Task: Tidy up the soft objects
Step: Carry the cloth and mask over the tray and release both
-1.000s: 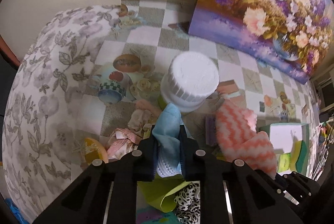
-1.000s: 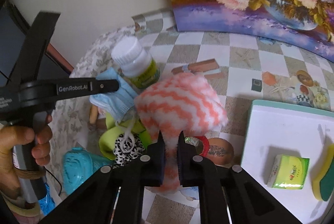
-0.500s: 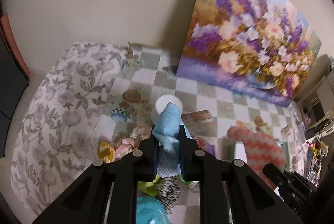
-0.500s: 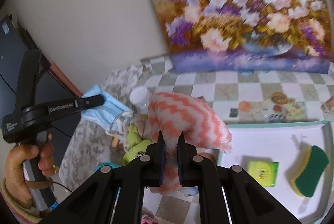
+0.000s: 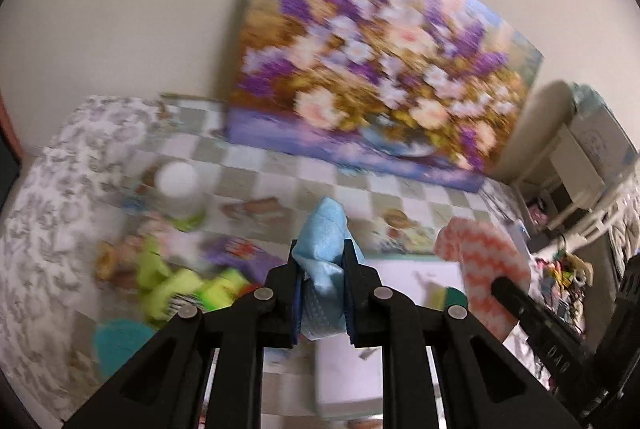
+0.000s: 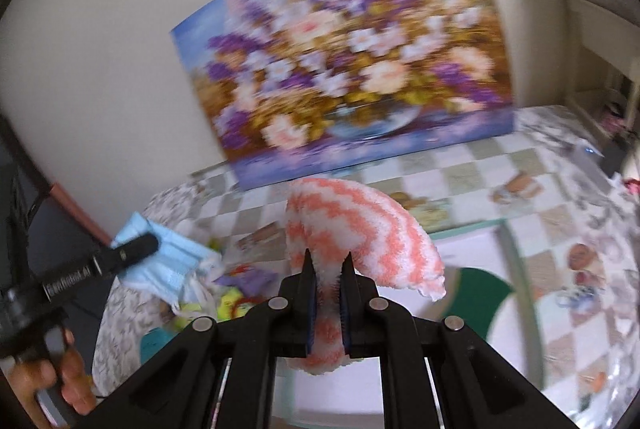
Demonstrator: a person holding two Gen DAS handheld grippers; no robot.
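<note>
My left gripper (image 5: pixel 322 283) pinches the blue face mask (image 5: pixel 324 249); my right gripper (image 6: pixel 327 275) pinches the pink-and-white zigzag cloth (image 6: pixel 352 225). Both hang above the table's middle. I'd lower each flat into the white tray (image 6: pixel 472 253) by the right edge before letting go.

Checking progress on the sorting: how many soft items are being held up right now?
2: a blue face mask in the left tool, and a pink-and-white zigzag cloth in the right tool.
</note>
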